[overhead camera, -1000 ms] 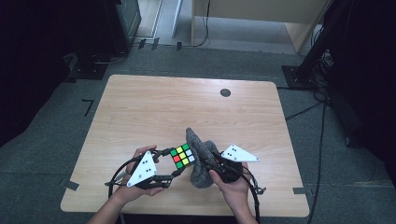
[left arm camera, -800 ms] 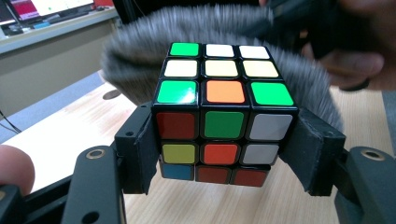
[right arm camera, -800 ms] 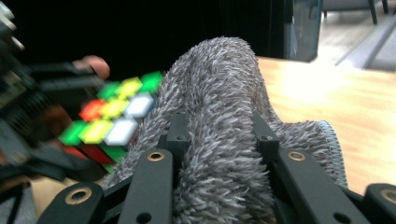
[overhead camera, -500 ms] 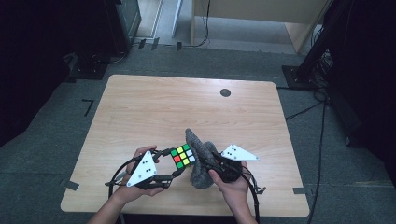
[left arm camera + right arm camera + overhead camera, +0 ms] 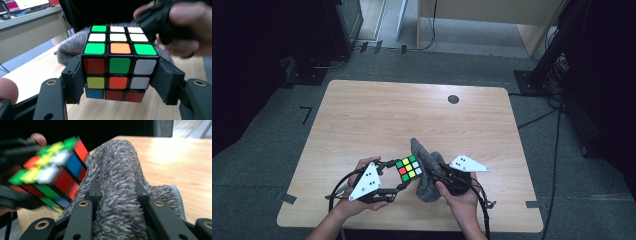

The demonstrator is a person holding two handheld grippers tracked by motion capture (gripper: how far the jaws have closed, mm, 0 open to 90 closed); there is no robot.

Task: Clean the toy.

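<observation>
Left gripper (image 5: 120, 82): clamped on Rubik's cube (image 5: 120, 66) | right gripper (image 5: 117, 192): clamped on grey cloth (image 5: 120, 195), pressed against cube | unchanged since earlier.

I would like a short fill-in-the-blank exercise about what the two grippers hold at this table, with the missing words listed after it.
1. The left gripper is shut on a colourful puzzle ____.
2. The right gripper is shut on a fluffy cloth whose colour is ____.
3. In the high view, the cloth lies against the ____ side of the cube.
4. The table top is made of light ____.

Missing words: cube; grey; right; wood
</observation>
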